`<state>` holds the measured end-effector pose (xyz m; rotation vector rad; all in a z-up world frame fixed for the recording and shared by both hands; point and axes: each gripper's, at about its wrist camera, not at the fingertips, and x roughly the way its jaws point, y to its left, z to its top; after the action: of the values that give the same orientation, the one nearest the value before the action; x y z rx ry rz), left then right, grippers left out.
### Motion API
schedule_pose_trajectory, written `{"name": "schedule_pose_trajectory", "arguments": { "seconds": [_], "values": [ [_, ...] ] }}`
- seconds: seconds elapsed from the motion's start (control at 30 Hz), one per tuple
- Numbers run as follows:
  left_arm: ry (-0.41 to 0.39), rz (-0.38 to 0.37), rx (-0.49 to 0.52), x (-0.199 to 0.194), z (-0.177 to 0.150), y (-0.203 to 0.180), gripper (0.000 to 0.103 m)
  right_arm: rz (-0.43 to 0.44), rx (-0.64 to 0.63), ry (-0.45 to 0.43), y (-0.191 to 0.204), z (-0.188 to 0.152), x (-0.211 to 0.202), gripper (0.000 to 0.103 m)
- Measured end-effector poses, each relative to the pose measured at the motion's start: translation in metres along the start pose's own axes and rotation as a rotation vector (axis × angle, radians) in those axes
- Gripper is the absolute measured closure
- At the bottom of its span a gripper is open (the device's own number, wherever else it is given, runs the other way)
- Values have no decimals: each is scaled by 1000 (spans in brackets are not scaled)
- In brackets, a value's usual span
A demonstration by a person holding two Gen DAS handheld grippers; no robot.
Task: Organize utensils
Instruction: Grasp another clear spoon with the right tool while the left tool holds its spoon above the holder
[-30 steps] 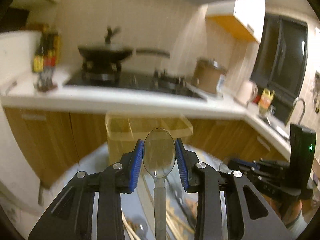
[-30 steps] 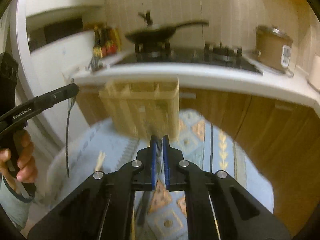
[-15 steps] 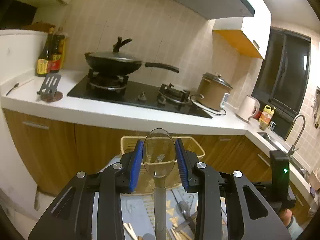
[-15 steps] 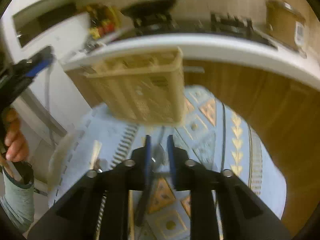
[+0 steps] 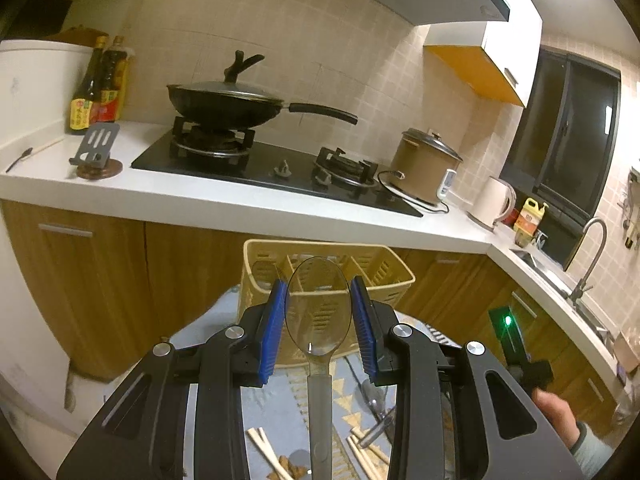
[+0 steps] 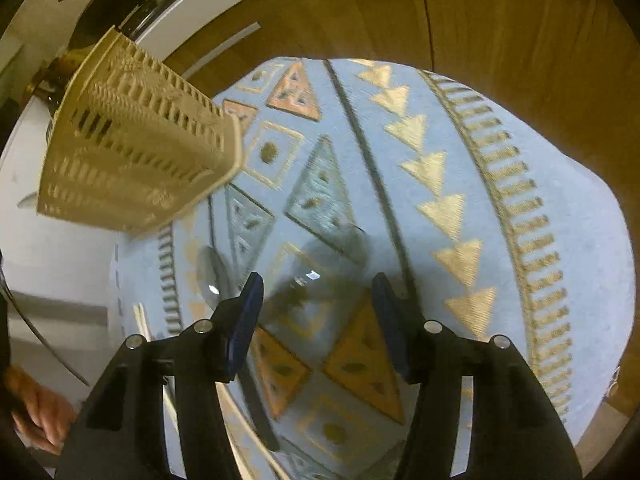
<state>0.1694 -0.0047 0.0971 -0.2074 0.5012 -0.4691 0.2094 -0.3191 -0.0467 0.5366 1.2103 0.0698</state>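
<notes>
My left gripper (image 5: 319, 316) is shut on a clear plastic spoon (image 5: 319, 312), bowl up between the blue pads, in front of the beige slotted utensil basket (image 5: 384, 270) with dividers. My right gripper (image 6: 316, 312) is open and tilted down over the patterned rug (image 6: 440, 200). A clear spoon (image 6: 304, 280) lies on the rug between its fingers, and a second clear spoon (image 6: 210, 276) lies just left of them. The basket (image 6: 132, 148) stands at the upper left in the right wrist view. More spoons and wooden chopsticks (image 5: 264, 448) lie on the rug below my left gripper.
Wooden cabinets (image 5: 100, 280) and a white counter (image 5: 240, 200) with a stove, a wok (image 5: 228, 104), a rice cooker (image 5: 426, 164) and a kettle stand behind the basket. A sink (image 5: 560, 280) is at the right.
My right gripper has opened wide and tipped down toward the rug and its spoons. My left gripper still holds the clear spoon and has steadied in front of the basket.
</notes>
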Motion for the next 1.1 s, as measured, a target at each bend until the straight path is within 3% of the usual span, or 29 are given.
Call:
{"name": "schedule_pose_trajectory", "arguments": {
  "seconds": [0.13,0.43,0.5,0.53,0.67,0.8,0.93,1.1],
  "values": [
    [14,-1,-10,2,-3,9,72,-41,-29,20,23,8,12,50],
    [12,2,-25,-4,-8,22,72,-230,-149,-44,58,27,31,54],
    [13,3,-28,-4,-8,24,72,-281,-223,-57,65,26,34,73],
    [15,4,-29,-4,-9,24,72,-299,-266,-58,69,25,35,74],
    [24,9,-20,-4,-11,22,72,-253,-447,-7,77,15,35,85],
    [27,0,-12,-4,-11,17,72,-225,-625,26,79,8,33,85],
    [27,-3,12,-3,-10,9,72,-141,-532,28,62,6,14,84],
    [35,-13,34,1,-14,1,72,-115,-350,72,39,-1,6,84]
  ]
}}
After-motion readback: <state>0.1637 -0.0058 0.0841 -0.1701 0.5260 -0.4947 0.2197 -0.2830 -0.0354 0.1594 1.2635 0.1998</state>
